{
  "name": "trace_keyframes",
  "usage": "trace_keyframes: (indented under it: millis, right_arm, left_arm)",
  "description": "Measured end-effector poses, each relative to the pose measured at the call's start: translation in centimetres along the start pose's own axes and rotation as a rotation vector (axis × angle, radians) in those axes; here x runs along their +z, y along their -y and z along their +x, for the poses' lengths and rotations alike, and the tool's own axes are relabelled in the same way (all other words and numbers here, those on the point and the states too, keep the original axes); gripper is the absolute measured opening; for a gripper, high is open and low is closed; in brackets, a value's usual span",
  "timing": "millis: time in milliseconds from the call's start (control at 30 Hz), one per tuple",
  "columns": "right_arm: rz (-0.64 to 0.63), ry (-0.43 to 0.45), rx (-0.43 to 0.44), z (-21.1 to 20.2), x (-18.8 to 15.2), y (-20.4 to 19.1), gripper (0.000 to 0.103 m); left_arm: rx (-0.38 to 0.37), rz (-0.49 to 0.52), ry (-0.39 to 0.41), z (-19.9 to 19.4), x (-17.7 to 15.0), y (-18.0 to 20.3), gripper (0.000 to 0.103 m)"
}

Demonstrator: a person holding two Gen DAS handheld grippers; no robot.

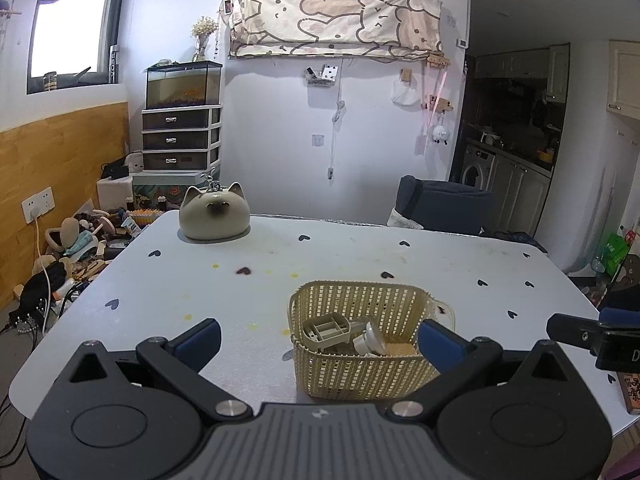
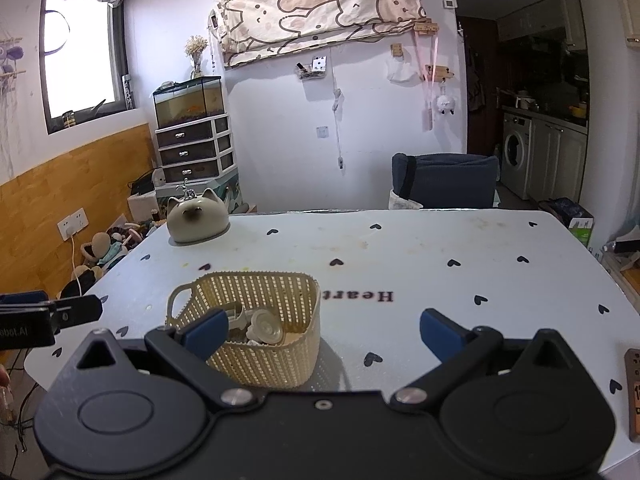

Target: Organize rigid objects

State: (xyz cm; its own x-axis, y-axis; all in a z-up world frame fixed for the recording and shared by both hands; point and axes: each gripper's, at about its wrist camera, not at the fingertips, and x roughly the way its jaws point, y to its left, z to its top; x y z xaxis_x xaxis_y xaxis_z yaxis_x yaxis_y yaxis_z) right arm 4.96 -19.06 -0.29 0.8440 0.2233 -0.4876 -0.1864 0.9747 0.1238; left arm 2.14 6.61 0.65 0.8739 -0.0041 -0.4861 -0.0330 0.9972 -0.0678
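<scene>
A cream woven plastic basket (image 1: 360,372) (image 2: 276,364) stands on the white heart-print table (image 1: 360,256) (image 2: 420,264) near its front edge. Inside lie small beige and white plastic pieces (image 1: 344,330) (image 2: 264,328), one round like a cap. My left gripper (image 1: 320,338) is open and holds nothing; its right finger overlaps the basket's right corner in the left wrist view. My right gripper (image 2: 324,334) is open too, with its left finger in front of the basket's left side. Each gripper shows at the edge of the other's view.
A beige cat-shaped ceramic pot (image 1: 215,216) (image 2: 197,220) sits at the table's far left corner. A brown wooden block (image 2: 632,392) lies at the front right edge. A blue chair (image 1: 444,204) stands behind the table. Toys clutter the floor (image 1: 80,248) at left.
</scene>
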Motion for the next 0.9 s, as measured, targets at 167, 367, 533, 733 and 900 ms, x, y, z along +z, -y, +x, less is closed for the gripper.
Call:
trace_keyframes:
  millis: [167,367,533,733,900]
  right_arm:
    - [-0.001,-0.001,-0.001,-0.05,-0.02,-0.05,0.103]
    - [0.001,0.0,-0.002,-0.02,-0.06,-0.02,0.103]
    - [0.0,-0.001,-0.001,0.01,-0.17,0.04,0.103]
    - [-0.003,-0.004,0.001,0.18,-0.21,0.25,0.103]
    - [-0.008,-0.006,0.003,0.12,-0.2,0.42,0.103]
  left_arm:
    - [-0.002,-0.001,-0.002,0.02,-0.02,-0.08,0.103]
    - [-0.002,-0.001,-0.002,-0.03,-0.04,-0.04,0.103]
    - [-0.002,0.001,-0.003,-0.06,-0.06,-0.01,0.103]
    - [-0.001,0.0,-0.003,-0.05,-0.06,0.01,0.103]
    - [-0.002,0.0,-0.003,-0.05,-0.06,0.02,0.103]
